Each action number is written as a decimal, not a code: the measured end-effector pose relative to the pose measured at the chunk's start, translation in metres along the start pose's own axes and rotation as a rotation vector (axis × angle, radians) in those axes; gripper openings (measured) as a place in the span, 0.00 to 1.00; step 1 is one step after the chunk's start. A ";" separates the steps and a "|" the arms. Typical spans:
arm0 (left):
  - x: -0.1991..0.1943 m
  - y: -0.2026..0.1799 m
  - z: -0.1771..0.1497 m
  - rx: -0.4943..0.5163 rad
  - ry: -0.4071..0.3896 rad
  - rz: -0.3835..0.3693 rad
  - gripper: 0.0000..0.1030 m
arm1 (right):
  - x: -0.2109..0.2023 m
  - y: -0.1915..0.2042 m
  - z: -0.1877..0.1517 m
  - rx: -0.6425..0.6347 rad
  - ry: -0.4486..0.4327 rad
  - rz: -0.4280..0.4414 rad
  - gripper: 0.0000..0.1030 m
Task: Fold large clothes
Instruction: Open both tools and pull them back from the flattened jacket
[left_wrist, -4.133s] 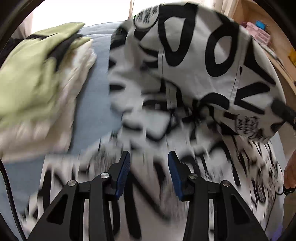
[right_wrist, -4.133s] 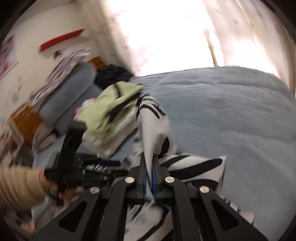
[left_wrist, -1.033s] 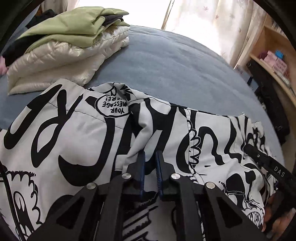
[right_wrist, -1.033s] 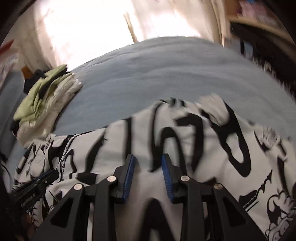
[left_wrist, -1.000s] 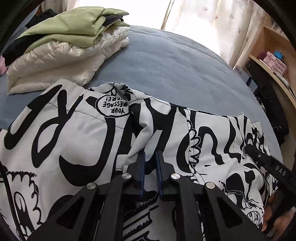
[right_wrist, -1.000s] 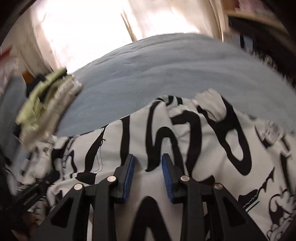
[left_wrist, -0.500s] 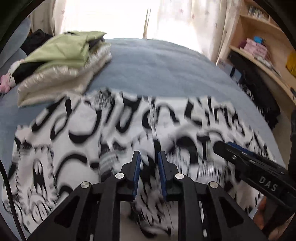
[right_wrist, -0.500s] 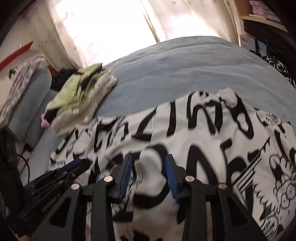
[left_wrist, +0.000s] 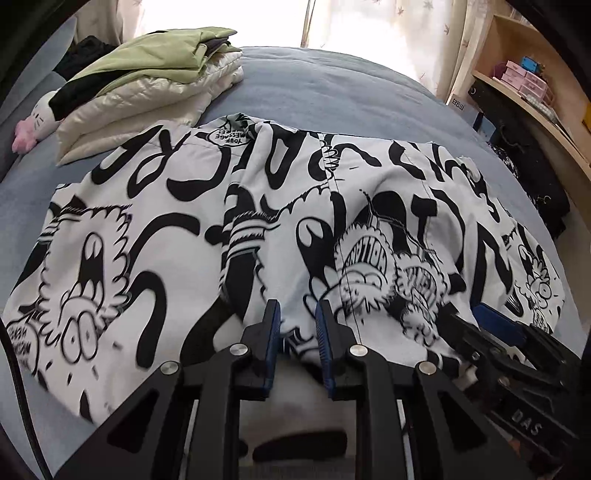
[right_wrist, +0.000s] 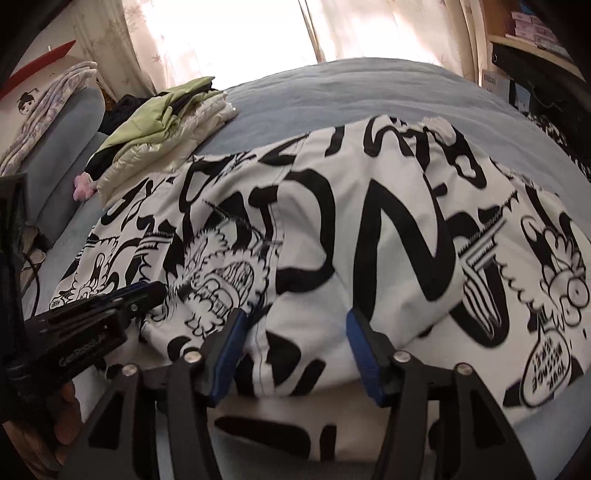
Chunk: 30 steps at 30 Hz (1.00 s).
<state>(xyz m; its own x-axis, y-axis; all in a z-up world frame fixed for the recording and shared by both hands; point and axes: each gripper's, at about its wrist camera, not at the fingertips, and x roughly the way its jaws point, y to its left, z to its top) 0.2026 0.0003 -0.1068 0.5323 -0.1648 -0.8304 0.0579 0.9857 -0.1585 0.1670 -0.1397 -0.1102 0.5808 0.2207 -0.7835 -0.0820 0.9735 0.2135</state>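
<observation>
Both my grippers have let go: left gripper (left_wrist: 297, 325) with fingers slightly apart, right gripper (right_wrist: 293, 343) wide apart, over the near hem of the graffiti-print jacket (left_wrist: 177, 206) spread on the blue bed (left_wrist: 332, 88). Bunched hem may crease the fold. A second ago my left was pinching it.

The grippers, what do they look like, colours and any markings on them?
Both are black open-frame linkages with silver pivot bolts and blue pads lining the jaws. The left gripper trails a thin black cable at the frame's left edge. The right gripper, seen from the left wrist view, carries white lettering on its body.
</observation>
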 end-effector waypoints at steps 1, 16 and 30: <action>-0.004 0.000 -0.002 -0.001 0.000 0.001 0.17 | 0.000 0.000 0.000 0.007 0.012 0.001 0.57; -0.086 0.001 -0.022 -0.015 -0.056 0.005 0.22 | -0.049 0.001 -0.014 0.150 0.057 0.059 0.58; -0.144 0.009 -0.054 -0.030 -0.104 -0.034 0.25 | -0.126 0.029 -0.034 0.101 -0.010 -0.001 0.58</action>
<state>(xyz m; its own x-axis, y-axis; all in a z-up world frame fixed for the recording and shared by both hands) 0.0809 0.0313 -0.0180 0.6156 -0.1920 -0.7643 0.0530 0.9778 -0.2029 0.0635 -0.1373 -0.0250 0.5889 0.2189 -0.7780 0.0003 0.9626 0.2711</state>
